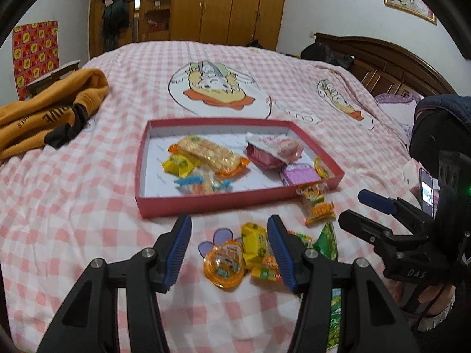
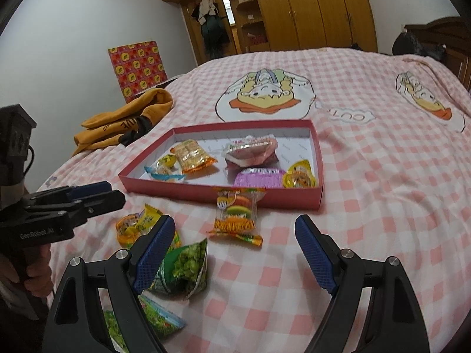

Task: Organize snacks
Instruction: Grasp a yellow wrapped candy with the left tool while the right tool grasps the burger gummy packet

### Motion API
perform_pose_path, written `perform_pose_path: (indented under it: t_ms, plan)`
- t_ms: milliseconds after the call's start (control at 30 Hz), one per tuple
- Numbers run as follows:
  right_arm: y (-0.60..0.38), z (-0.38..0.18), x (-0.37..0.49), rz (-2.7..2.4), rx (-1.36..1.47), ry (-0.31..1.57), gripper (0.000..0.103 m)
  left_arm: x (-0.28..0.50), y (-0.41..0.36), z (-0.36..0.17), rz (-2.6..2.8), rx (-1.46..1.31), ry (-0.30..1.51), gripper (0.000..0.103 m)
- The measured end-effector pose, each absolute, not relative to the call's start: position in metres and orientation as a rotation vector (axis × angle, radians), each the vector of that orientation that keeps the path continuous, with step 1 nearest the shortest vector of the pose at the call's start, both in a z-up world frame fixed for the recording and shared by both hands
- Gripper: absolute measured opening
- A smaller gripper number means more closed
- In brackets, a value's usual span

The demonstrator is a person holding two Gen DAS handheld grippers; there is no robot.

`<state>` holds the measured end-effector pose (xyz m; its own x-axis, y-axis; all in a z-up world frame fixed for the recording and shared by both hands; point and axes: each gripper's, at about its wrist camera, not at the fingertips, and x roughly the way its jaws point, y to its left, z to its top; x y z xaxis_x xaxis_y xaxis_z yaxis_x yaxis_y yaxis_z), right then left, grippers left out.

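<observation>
Left gripper (image 1: pixel 228 250), jaws open, hangs over round orange jelly cup (image 1: pixel 224 264) & yellow candy wrapper (image 1: pixel 255 242) — nearer arm; right gripper (image 2: pixel 232 253) open, red shallow cardboard tray (image 1: pixel 206 203) just ahead.

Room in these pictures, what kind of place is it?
Most likely a bedroom: a bed under a pink checked cover, its wooden headboard, and a tall wooden wardrobe along the wall.

Shallow red tray (image 2: pixel 217 195) flat on the checked bedspread, holding an orange cracker pack (image 2: pixel 192 153), yellow candies, a pink packet and a purple one (image 2: pixel 259 178). Just before its front wall — a clear burger-print gummy bag (image 2: pixel 235 213). Nearer still, an orange jelly cup (image 1: pixel 224 263), a yellow sweet (image 1: pixel 255 242) and green pea bags (image 2: pixel 187 264), loosely clustered.
</observation>
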<state>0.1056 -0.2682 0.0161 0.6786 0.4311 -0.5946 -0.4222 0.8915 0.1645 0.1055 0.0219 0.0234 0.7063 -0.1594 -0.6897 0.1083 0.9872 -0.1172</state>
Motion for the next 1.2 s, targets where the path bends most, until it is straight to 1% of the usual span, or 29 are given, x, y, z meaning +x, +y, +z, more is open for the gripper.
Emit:
perform_pose_path:
  t_ms: [233, 333, 433, 500, 567, 600, 633, 667, 700, 733, 767, 800, 833, 967, 1200]
  plan:
    - [-0.272, 0.006, 0.108, 0.503, 0.058, 0.699, 0.085, 0.111, 0.018, 0.004, -0.153, -0.079, 0.841, 0.057]
    - [-0.274, 0.004, 0.111, 0.520, 0.091, 0.708, 0.079, 0.109, 0.020, 0.001, -0.153, -0.085, 0.839, 0.057]
    - [-0.274, 0.005, 0.119, 0.502, 0.100, 0.715, 0.070, 0.111, 0.020, 0.003, -0.163, -0.104, 0.829, 0.056]
    - [-0.270, 0.005, 0.126, 0.492, 0.092, 0.727, 0.057, 0.115, 0.018, 0.003, -0.174, -0.108, 0.831, 0.056]
    - [-0.263, 0.003, 0.131, 0.489, 0.071, 0.738, 0.050, 0.118, 0.014, 0.003, -0.192, -0.110, 0.832, 0.056]
    - [-0.261, 0.002, 0.132, 0.488, 0.062, 0.739, 0.048, 0.120, 0.011, 0.001, -0.201, -0.113, 0.834, 0.056]
    - [-0.257, 0.000, 0.134, 0.484, 0.047, 0.742, 0.048, 0.122, 0.009, 0.000, -0.205, -0.115, 0.837, 0.055]
    - [-0.255, -0.001, 0.134, 0.481, 0.037, 0.745, 0.048, 0.124, 0.008, -0.001, -0.210, -0.120, 0.842, 0.051]
    - [-0.252, -0.005, 0.135, 0.476, 0.025, 0.750, 0.048, 0.127, 0.008, -0.003, -0.213, -0.125, 0.850, 0.043]
    - [-0.249, -0.008, 0.135, 0.472, 0.014, 0.755, 0.048, 0.128, 0.007, -0.005, -0.211, -0.129, 0.858, 0.038]
    - [-0.248, -0.010, 0.136, 0.470, 0.010, 0.759, 0.048, 0.130, 0.007, -0.007, -0.210, -0.132, 0.863, 0.030]
    - [-0.248, -0.011, 0.137, 0.469, 0.010, 0.765, 0.046, 0.131, 0.007, -0.008, -0.213, -0.137, 0.869, 0.027]
    - [-0.249, -0.012, 0.138, 0.472, 0.017, 0.767, 0.046, 0.132, 0.007, -0.010, -0.214, -0.143, 0.872, 0.023]
    - [-0.257, -0.011, 0.137, 0.482, 0.059, 0.752, 0.039, 0.131, 0.013, -0.007, -0.221, -0.187, 0.864, 0.019]
    - [-0.264, 0.002, 0.119, 0.472, 0.079, 0.645, 0.036, 0.116, 0.028, 0.012, -0.199, -0.217, 0.810, 0.018]
